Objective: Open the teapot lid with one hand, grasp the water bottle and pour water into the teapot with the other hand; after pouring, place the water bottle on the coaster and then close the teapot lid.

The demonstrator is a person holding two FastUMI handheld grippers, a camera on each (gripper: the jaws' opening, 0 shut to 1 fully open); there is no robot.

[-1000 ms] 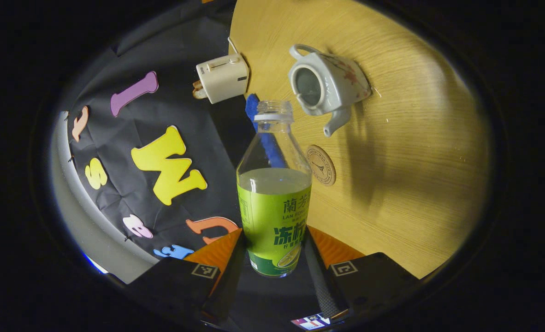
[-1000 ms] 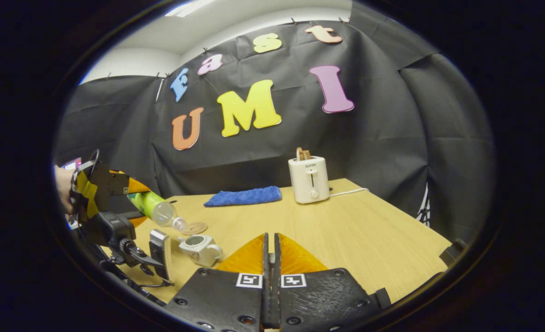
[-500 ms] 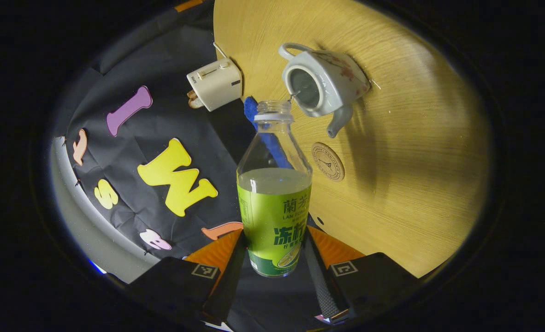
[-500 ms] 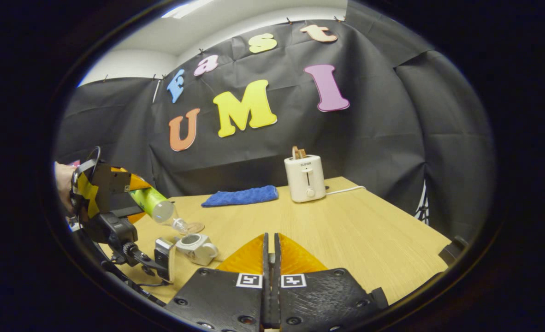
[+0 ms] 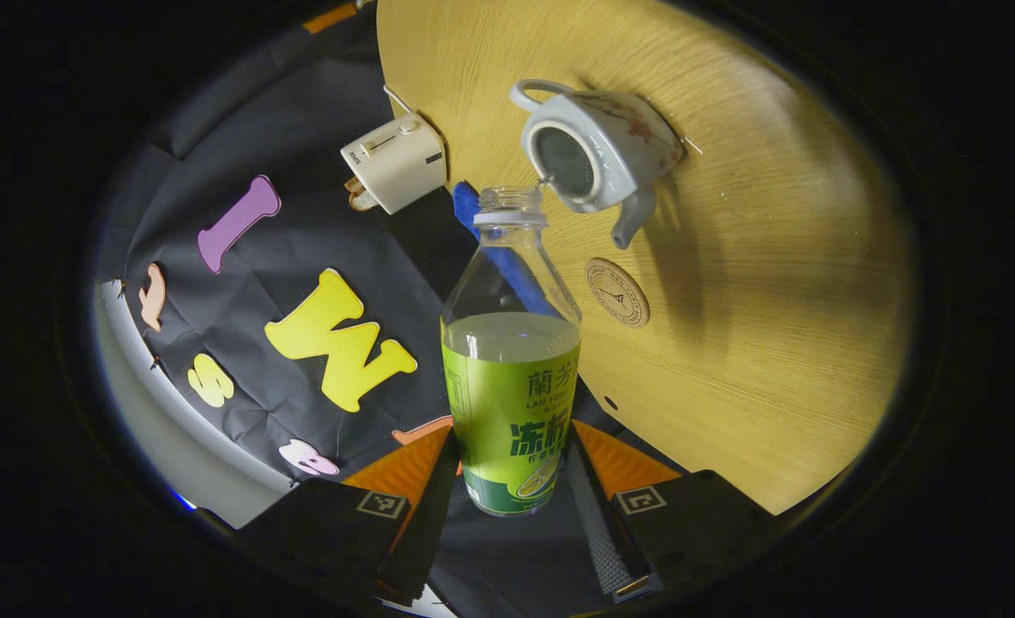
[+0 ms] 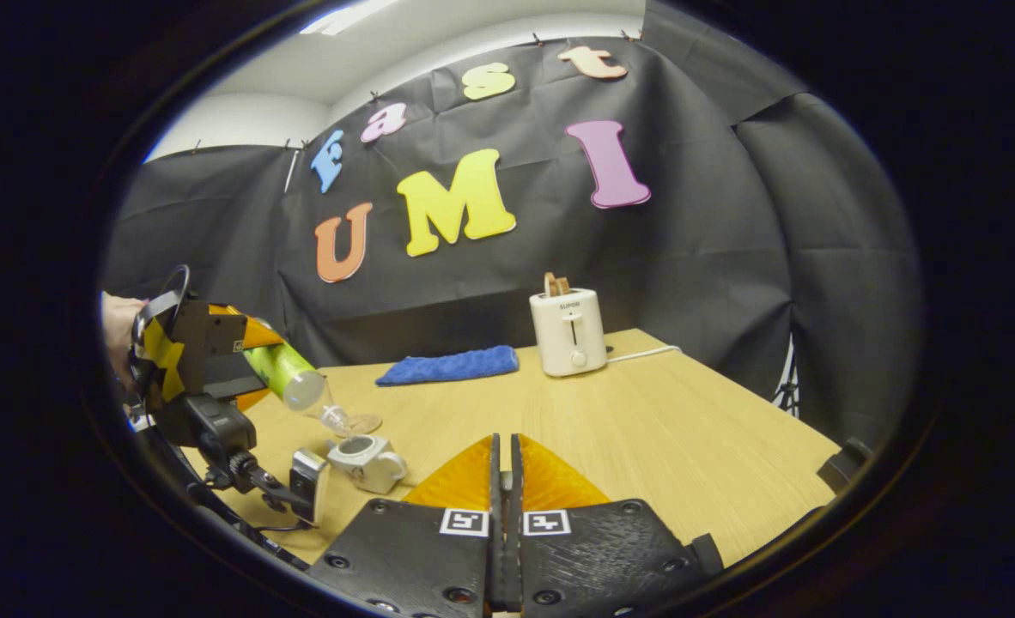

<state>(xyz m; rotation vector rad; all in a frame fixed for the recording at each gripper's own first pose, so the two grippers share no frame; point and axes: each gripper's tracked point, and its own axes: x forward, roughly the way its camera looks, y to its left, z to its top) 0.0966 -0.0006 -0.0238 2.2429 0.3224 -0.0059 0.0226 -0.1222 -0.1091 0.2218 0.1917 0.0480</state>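
Left gripper (image 5: 512, 481) holds the water bottle (image 5: 512, 386) between its two fingers, which press on the lower part of the green label from both sides. In the right gripper view this same gripper (image 6: 254, 369) shows at the far left, with a hand (image 6: 117, 330) behind it, and the bottle (image 6: 288, 382) is tilted with its open mouth pointing down to the right. The bottle has no cap, and the liquid inside reaches about to the top of the label.

In the left gripper view a thin stream of water goes from the bottle mouth to the open top of the teapot (image 5: 598, 150). The teapot is white with a small reddish pattern and has no lid on it. It stands on the wooden table (image 5: 774, 300), and in the right gripper view it (image 6: 370, 451) is at the near left of the table, just under the bottle mouth. The round coaster (image 5: 617, 292) lies flat on the table near the teapot, beside its spout, and nothing stands on it.

Right gripper (image 6: 505, 515) has its two fingers pressed together, with only a thin line between them; I cannot tell if something small is between them.

Farther on the table lie a blue cloth (image 6: 449, 365) and, right of it, a white toaster (image 6: 569, 330) with its cable.
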